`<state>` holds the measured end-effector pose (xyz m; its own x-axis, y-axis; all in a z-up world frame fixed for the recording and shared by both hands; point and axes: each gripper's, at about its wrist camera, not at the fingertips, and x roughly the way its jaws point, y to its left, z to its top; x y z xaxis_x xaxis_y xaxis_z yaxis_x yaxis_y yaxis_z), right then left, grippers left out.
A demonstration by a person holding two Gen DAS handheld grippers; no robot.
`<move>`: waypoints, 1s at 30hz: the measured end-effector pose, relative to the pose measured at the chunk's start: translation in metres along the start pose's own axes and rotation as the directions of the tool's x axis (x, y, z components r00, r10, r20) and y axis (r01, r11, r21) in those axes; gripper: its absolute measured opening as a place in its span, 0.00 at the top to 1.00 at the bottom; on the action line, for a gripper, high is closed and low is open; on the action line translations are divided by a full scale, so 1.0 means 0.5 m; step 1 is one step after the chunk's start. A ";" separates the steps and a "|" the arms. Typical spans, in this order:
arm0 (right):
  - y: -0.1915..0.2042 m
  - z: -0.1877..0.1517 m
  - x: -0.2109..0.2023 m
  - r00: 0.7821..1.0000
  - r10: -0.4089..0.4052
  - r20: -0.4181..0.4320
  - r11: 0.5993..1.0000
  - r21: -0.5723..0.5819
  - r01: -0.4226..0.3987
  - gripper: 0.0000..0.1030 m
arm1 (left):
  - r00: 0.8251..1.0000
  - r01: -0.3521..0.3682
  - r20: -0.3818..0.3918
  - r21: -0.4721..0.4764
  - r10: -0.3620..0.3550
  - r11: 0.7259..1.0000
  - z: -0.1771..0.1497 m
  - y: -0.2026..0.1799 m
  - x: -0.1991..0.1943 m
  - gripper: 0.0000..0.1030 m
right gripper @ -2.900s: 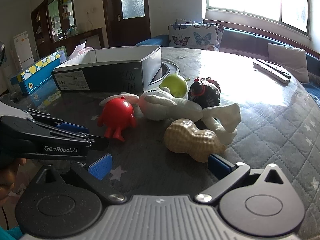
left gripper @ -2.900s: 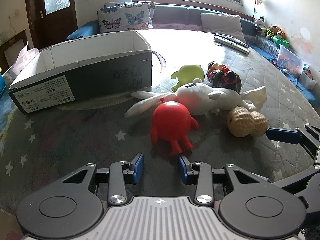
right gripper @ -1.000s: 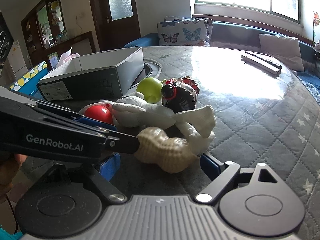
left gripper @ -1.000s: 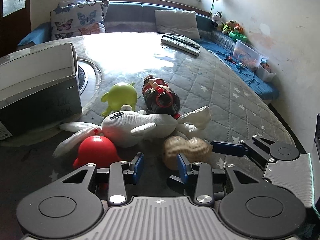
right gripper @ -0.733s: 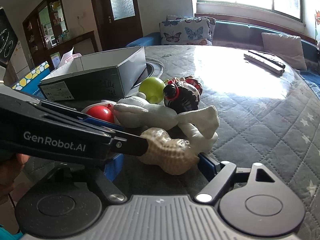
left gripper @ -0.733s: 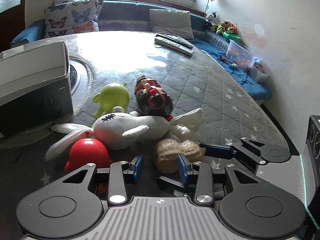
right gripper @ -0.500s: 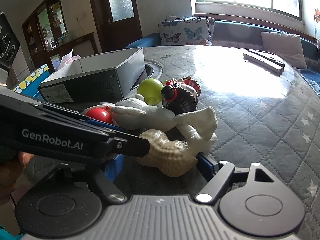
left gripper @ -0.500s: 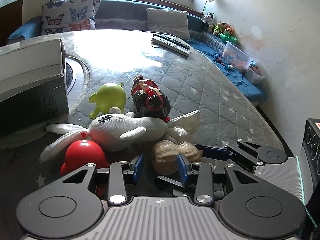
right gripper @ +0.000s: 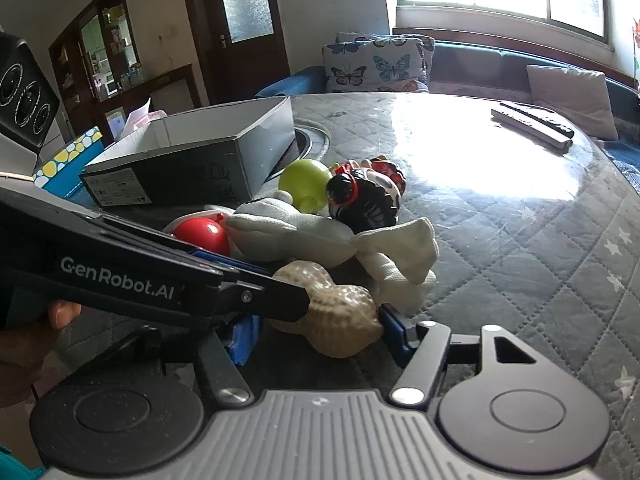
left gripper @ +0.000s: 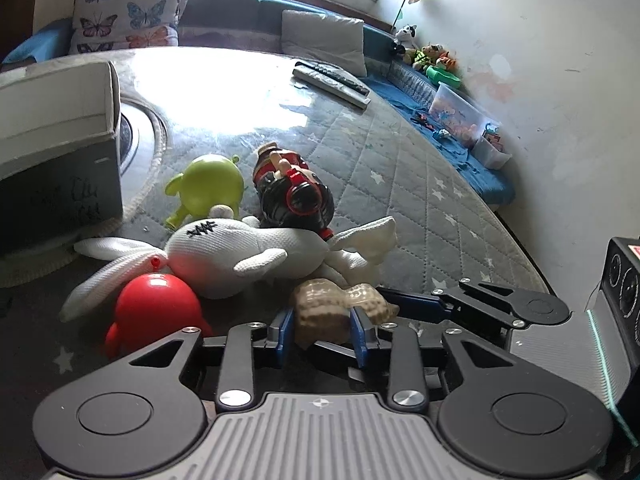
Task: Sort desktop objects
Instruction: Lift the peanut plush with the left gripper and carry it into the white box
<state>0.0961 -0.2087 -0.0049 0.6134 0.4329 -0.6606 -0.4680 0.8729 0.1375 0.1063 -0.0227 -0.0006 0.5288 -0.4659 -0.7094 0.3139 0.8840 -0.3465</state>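
A tan peanut toy (left gripper: 324, 312) lies on the grey quilted table (left gripper: 420, 200), in front of a white plush rabbit (left gripper: 240, 252). My left gripper (left gripper: 322, 330) has its blue pads on both sides of the peanut's near end. My right gripper (right gripper: 316, 334) is open, with its fingers on either side of the peanut (right gripper: 340, 316); its finger reaches in from the right in the left wrist view (left gripper: 416, 304). A red round toy (left gripper: 154, 312), a green round toy (left gripper: 210, 186) and a black-and-red figure (left gripper: 298, 200) lie around the rabbit.
An open cardboard box (right gripper: 196, 160) stands at the back left of the toys. Remote controls (left gripper: 332, 84) lie at the far side of the table. A sofa with cushions (left gripper: 320, 36) runs behind it. The table edge falls away on the right.
My left gripper has swung right from the red toy to the peanut and its pads now flank it. My right gripper has closed in around the peanut from the other side.
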 end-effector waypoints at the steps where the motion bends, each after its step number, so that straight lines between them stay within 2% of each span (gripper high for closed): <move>1: 0.004 0.003 -0.002 1.000 0.002 0.004 1.000 -0.006 -0.002 0.39 | 1.000 0.002 0.005 0.002 -0.002 1.000 -0.001 0.001 -0.004 0.68; 12: 0.046 0.035 -0.024 0.999 0.027 0.042 0.997 -0.079 -0.023 0.40 | 0.994 -0.022 0.111 -0.022 0.024 1.000 0.007 0.023 -0.086 0.68; 22: 0.122 0.167 0.012 0.988 0.113 0.107 0.976 -0.199 -0.090 0.40 | 0.963 -0.110 0.240 -0.064 0.122 0.992 0.079 0.095 -0.176 0.68; 30: 0.172 0.274 0.085 0.979 0.164 0.119 0.960 -0.248 -0.130 0.40 | 0.939 -0.162 0.290 -0.107 0.187 0.981 0.155 0.189 -0.208 0.68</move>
<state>0.1692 -0.0845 0.0800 0.6000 0.5937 -0.5363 -0.6869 0.7259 0.0352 0.1423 0.1063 0.0880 0.7838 -0.2837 -0.5525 0.1377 0.9468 -0.2909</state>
